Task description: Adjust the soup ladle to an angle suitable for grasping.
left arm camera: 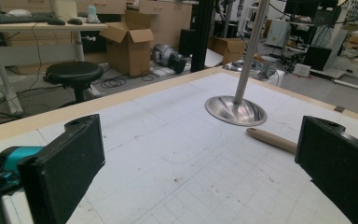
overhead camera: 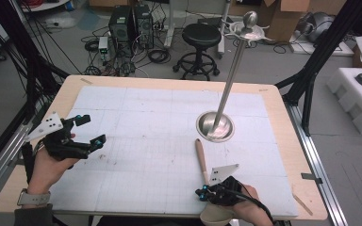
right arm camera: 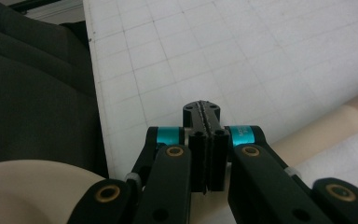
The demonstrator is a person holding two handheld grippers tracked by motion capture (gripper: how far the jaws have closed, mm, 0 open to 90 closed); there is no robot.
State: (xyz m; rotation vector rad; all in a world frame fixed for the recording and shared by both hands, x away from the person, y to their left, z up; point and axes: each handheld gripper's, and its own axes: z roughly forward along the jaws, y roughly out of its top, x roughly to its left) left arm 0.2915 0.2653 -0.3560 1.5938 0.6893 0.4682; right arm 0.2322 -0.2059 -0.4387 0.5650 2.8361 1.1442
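My right gripper (overhead camera: 201, 194), pressed together and empty, sits beside the ladle (overhead camera: 201, 160); I risk nudging it toward 12 o'clock.

A robotics lab workspace, cluttered and cable-strewn.

Behind the wooden table (overhead camera: 283, 101) with its gridded white mat (overhead camera: 160, 127), computer towers (overhead camera: 131, 23) stand on the grey floor amid tangled cables (overhead camera: 122, 59). Just right of them is a black stool (overhead camera: 200, 40), cardboard boxes (left arm camera: 130, 44) lie farther back, and black frame struts (overhead camera: 320, 52) rise beside the table.
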